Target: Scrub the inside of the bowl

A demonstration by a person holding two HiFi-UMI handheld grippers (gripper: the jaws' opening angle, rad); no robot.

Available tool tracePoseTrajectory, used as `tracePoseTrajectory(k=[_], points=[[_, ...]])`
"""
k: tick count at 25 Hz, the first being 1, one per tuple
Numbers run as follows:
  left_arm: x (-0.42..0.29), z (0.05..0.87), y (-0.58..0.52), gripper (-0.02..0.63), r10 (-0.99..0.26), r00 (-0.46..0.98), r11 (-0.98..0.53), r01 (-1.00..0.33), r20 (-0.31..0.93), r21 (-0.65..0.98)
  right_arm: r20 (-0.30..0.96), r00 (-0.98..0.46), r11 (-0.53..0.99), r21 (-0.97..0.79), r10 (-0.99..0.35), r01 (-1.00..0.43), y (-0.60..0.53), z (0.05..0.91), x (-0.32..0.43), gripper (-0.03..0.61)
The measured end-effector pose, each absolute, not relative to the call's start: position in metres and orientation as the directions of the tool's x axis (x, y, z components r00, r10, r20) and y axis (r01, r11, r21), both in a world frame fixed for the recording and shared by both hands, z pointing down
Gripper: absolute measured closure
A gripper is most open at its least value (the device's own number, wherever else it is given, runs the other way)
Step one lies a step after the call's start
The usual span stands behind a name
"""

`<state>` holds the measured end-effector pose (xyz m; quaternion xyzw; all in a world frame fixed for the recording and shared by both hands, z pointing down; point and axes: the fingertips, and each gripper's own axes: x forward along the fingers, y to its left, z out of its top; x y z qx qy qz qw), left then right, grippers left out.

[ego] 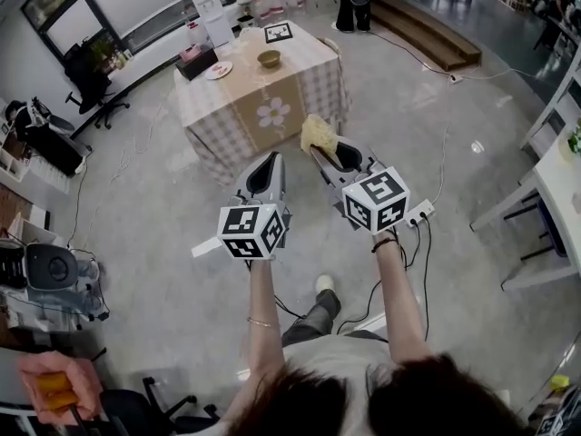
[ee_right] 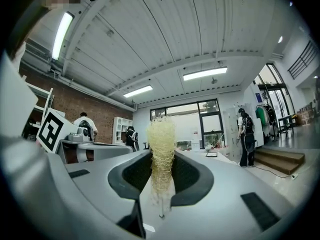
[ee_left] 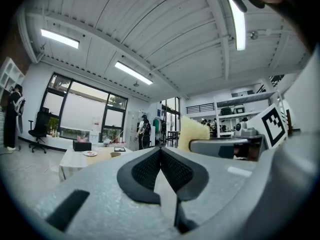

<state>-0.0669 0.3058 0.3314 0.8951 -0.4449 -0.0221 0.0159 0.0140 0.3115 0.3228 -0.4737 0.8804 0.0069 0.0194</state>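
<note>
We see the left tool pressed together, dark pads touching, nothing between them. The right tool is pinching a yellow fibrous scrubber, which stands upright in the pads with its frayed top poking above them. In the head view both tools are held out level, side by side, over the grey floor, marker cubes toward us, and the scrubber sticks out past the right tool's tip. The bowl, small and tan, sits upright on the tabletop, which has a checked cloth with a flower print on the front. It is well apart from both tools. A plate lies to the bowl's left, a dark box just beside that plate, and a marker card behind the bowl. The bowl's inside is too small for us to tell. A white power strip lies on the floor near the right tool.
</note>
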Motion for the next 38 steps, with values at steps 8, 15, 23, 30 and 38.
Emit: tracePoseTrajectory(k=[8,15,23,30,38], points=[[-0.067,0.329,0.213,0.603,-0.792,0.611,-0.61,-0.789,-0.015,0.066,-0.024,-0.539,0.54,-0.017,-0.842,-0.842,0.221,0.321,0.013,0.48],[-0.069,0.343,0.17,0.603,-0.775,0.632,-0.63,-0.772,0.004,0.077,-0.02,-0.522,0.522,-0.046,-0.853,-0.852,0.178,0.33,0.007,0.48],[-0.07,0.357,0.143,0.603,-0.772,0.635,-0.63,-0.771,0.033,0.099,0.011,-0.517,0.515,-0.071,-0.856,-0.854,0.156,0.347,0.003,0.48],[-0.075,0.373,0.112,0.603,-0.783,0.619,-0.61,-0.782,0.051,0.13,0.027,-0.524,0.52,-0.08,-0.852,-0.85,0.114,0.359,0.0,0.48],[-0.077,0.372,0.039,0.603,-0.815,0.577,-0.567,-0.815,0.064,0.121,0.026,-0.563,0.558,-0.095,-0.826,-0.824,0.033,0.358,0.001,0.479]])
